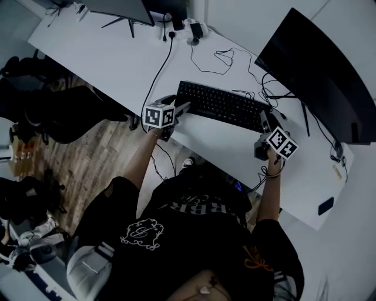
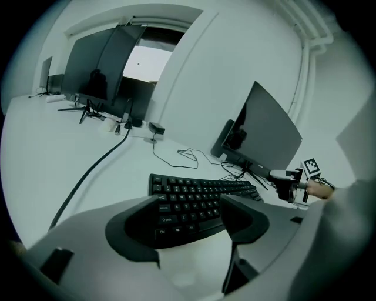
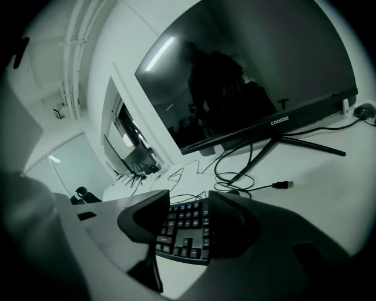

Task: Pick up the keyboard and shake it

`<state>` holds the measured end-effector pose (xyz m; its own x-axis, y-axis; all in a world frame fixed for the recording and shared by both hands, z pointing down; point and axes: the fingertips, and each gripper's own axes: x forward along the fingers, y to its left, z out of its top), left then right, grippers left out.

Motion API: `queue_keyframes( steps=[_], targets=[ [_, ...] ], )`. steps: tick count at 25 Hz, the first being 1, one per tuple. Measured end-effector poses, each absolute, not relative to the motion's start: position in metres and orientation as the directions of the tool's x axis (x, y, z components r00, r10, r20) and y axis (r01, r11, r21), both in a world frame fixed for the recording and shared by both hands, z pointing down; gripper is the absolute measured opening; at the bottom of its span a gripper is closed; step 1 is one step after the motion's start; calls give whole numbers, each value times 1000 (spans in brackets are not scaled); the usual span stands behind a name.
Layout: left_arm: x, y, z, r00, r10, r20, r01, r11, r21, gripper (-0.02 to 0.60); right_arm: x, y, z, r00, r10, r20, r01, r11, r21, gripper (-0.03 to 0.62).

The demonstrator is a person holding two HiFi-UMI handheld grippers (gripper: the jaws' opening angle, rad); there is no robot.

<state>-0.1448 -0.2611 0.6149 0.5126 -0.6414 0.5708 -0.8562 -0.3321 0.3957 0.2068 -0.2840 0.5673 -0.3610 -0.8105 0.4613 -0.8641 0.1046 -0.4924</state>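
A black keyboard (image 1: pixel 223 104) lies across the white desk (image 1: pixel 106 64) in front of me. My left gripper (image 1: pixel 183 109) is at its left end. In the left gripper view the jaws (image 2: pixel 188 214) stand wide and straddle the keyboard's (image 2: pixel 200 194) near left corner, closed on its edges. My right gripper (image 1: pixel 265 120) is at the right end. In the right gripper view the jaws (image 3: pixel 188 217) close on the keyboard's (image 3: pixel 185 232) number-pad end, whose short edge shows above the desk. A hand holds each gripper.
A large dark monitor (image 1: pixel 317 76) stands behind the keyboard's right end, with loose cables (image 1: pixel 226 59) and a USB plug (image 3: pixel 282 186) around its stand. More monitors (image 1: pixel 117 9) stand far left. A small black object (image 1: pixel 325 206) lies near the desk's right edge.
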Motion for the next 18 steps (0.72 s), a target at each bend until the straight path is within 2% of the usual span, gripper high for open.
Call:
queue_keyframes(
  steps=[8,14,18],
  targets=[
    [-125,-221,570,631,-622,464,-776,-494,393,332,149,-234,515,-445,-821,358,-828,225,-513,213],
    [-112,-180,553,697,-542,470,-694,-674,253,331,113,-186,496,-455,-831,319,-812,240,-531,186],
    [-107,-155,550,712,-505,487,-642,-750,160,331,94,-158,495,-445,-825,348,-843,255,-474,173]
  ],
)
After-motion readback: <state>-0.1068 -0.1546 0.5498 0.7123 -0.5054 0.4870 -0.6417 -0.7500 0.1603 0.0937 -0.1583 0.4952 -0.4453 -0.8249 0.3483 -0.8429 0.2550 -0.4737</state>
